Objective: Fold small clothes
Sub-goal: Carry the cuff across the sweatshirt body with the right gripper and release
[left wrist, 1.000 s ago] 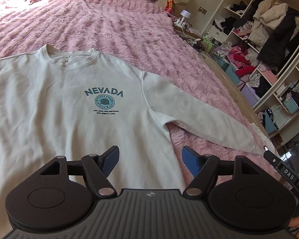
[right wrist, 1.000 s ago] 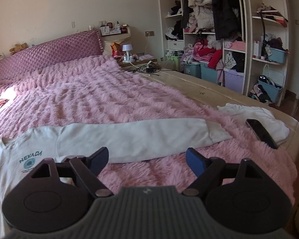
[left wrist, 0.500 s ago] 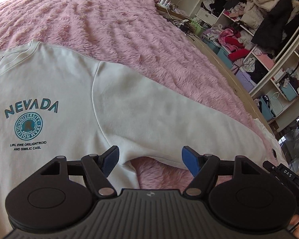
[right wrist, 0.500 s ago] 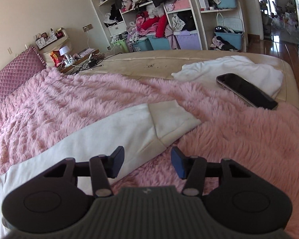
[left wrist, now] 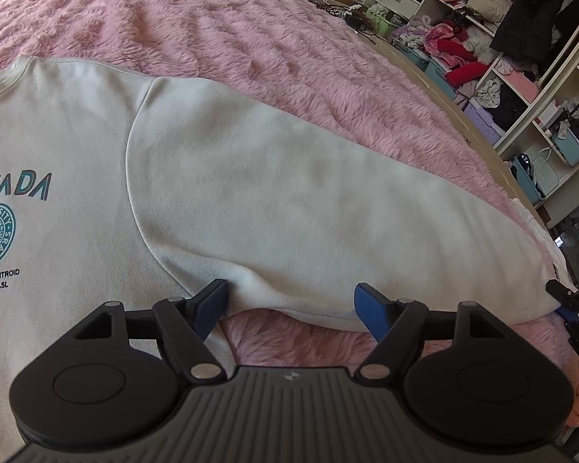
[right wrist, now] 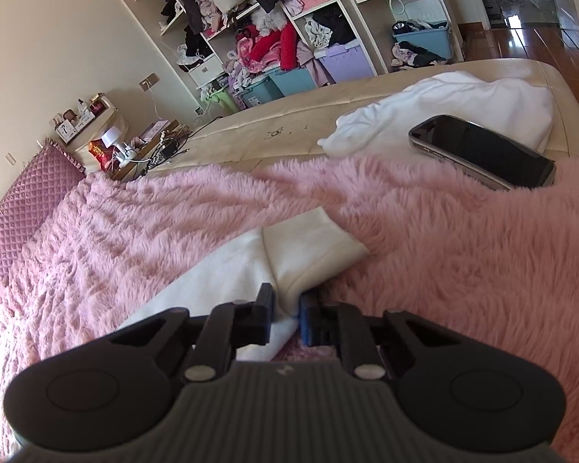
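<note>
Right jaws now pinch sleeve (right wrist: 281, 270) edge.

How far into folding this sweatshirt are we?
Barely started. The sweatshirt lies flat with no fold visible. In hand: the right tongs are pinched on the sleeve near its cuff; the left tongs are open at the underarm. Every fold remains.

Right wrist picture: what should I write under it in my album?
Right gripper pinching the white sweatshirt sleeve's cuff on the fluffy pink blanket, black phone nearby.
</note>
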Demonstrator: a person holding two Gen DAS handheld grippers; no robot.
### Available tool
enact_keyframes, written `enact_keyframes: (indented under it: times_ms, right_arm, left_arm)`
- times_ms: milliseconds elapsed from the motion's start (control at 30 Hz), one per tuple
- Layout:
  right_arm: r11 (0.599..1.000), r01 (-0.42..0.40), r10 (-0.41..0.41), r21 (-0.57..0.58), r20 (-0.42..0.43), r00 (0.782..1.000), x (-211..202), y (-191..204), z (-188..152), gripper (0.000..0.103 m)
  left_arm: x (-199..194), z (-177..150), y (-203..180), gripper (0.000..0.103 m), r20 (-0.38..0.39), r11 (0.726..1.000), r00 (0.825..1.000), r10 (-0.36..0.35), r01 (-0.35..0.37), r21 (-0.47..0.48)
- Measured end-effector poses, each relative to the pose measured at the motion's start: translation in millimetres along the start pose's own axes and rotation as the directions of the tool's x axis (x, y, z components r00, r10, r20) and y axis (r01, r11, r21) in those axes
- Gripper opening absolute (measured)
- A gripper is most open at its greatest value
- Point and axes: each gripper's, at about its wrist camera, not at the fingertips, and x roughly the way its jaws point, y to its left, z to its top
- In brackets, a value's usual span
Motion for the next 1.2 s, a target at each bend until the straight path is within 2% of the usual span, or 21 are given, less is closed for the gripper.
enact_keyframes:
  times_ms: [167, 300, 433, 633, 800, 933, 1067, 1167, 1200]
  right_arm:
    - [0.997, -0.068, 0.07, -0.048, 0.052, 0.996, -28, 30, 12, 0.008]
    - [0.982, -0.162, 0.17, -0.099, 0.081, 0.982, -53, 73, 20, 0.004]
    - [0.946, -0.289, 0.303, -0.149, 0.079, 0.95, -80, 131, 15, 0.004]
    - [0.854, -0.479, 0.494, -0.202, 0.027, 0.869, -117, 228, -28, 0.004]
    - [0.756, -0.615, 0.619, -0.222, -0.063, 0.783, -147, 314, -95, 0.003]
    - [0.667, -0.707, 0.688, -0.235, -0.168, 0.706, -168, 380, -171, 0.003]
    - [0.585, -0.768, 0.711, -0.26, -0.291, 0.64, -179, 428, -261, 0.003]
    - [0.54, -0.799, 0.693, -0.265, -0.398, 0.601, -178, 450, -333, 0.003]
    - [0.532, -0.802, 0.677, -0.273, -0.432, 0.596, -176, 455, -357, 0.003]
  left_arm:
    - [-21, 14, 3, 0.082, 0.018, 1.0, 1.0, -0.026, 0.026, -0.003]
    - [-65, 19, 9, 0.081, 0.08, 0.999, 0.997, 0.022, -0.025, 0.045]
    - [-117, 9, 43, 0.081, 0.112, 0.998, 0.992, 0.051, -0.053, 0.016]
    - [-190, -28, 116, 0.081, 0.144, 0.988, 0.981, 0.134, -0.121, -0.095]
    - [-247, -59, 184, 0.081, 0.169, 0.958, 0.963, 0.21, -0.168, -0.231]
    - [-287, -80, 238, 0.081, 0.193, 0.923, 0.943, 0.272, -0.198, -0.331]
    - [-311, -96, 280, 0.081, 0.209, 0.886, 0.923, 0.323, -0.218, -0.408]
    - [-317, -108, 305, 0.081, 0.209, 0.863, 0.916, 0.344, -0.22, -0.455]
    - [-317, -111, 312, 0.081, 0.206, 0.855, 0.914, 0.349, -0.221, -0.469]
